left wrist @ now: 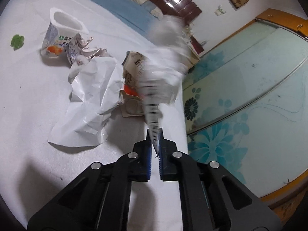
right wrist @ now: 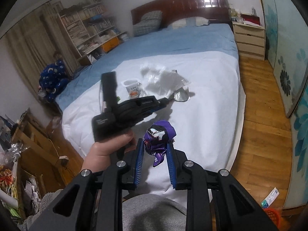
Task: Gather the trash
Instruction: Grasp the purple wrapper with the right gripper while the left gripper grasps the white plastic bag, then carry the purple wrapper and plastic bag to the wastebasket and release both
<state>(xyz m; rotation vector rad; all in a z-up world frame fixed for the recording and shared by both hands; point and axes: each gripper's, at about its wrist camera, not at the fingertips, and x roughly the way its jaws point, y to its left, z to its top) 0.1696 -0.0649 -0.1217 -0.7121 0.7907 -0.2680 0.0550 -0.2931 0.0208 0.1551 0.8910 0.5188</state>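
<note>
Right gripper (right wrist: 155,147) pinches a purple wrapper (right wrist: 158,134) — above the white bedsheet (right wrist: 207,100).

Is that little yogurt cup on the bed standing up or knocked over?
Standing upright, slightly tilted. The yogurt cup rests base-down on the white sheet with its open mouth facing up; crumpled paper leans against its side.

A bed (right wrist: 173,44) with a blue sheet and dark wooden headboard (right wrist: 181,5) stands on a wood floor (right wrist: 261,115), between a bookshelf (right wrist: 86,25) and a cream nightstand (right wrist: 248,38); floral sliding doors (left wrist: 250,100) line 1 wall.
</note>
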